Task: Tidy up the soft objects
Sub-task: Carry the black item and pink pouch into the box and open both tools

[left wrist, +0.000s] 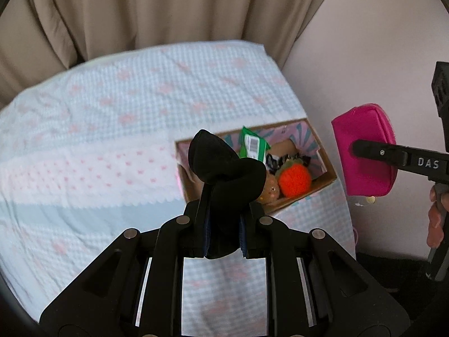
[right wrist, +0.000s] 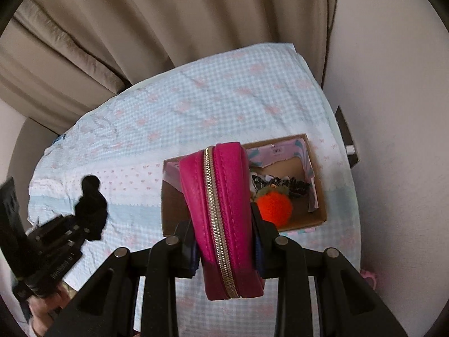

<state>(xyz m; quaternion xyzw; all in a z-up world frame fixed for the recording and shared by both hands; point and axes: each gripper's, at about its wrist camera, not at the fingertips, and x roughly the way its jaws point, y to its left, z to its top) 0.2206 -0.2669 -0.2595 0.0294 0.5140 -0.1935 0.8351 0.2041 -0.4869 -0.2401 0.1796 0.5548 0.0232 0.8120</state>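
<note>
My left gripper (left wrist: 224, 219) is shut on a black soft cloth item (left wrist: 224, 168) and holds it above the bed, just left of the cardboard box (left wrist: 328, 178). The box holds an orange knitted ball (left wrist: 295, 181), a green packet (left wrist: 252, 146) and dark patterned fabric (left wrist: 273, 161). My right gripper (right wrist: 226, 241) is shut on a pink zip pouch (right wrist: 221, 213) and holds it above the box (right wrist: 320, 216). The pouch also shows at the right of the left wrist view (left wrist: 364, 154), and the black cloth shows in the right wrist view (right wrist: 91, 207).
The bed is covered by a light blue checked sheet (left wrist: 112, 112) with pink bows. Beige curtains (left wrist: 168, 8) hang behind it. A pale wall (right wrist: 393, 112) runs along the bed's right side, close to the box.
</note>
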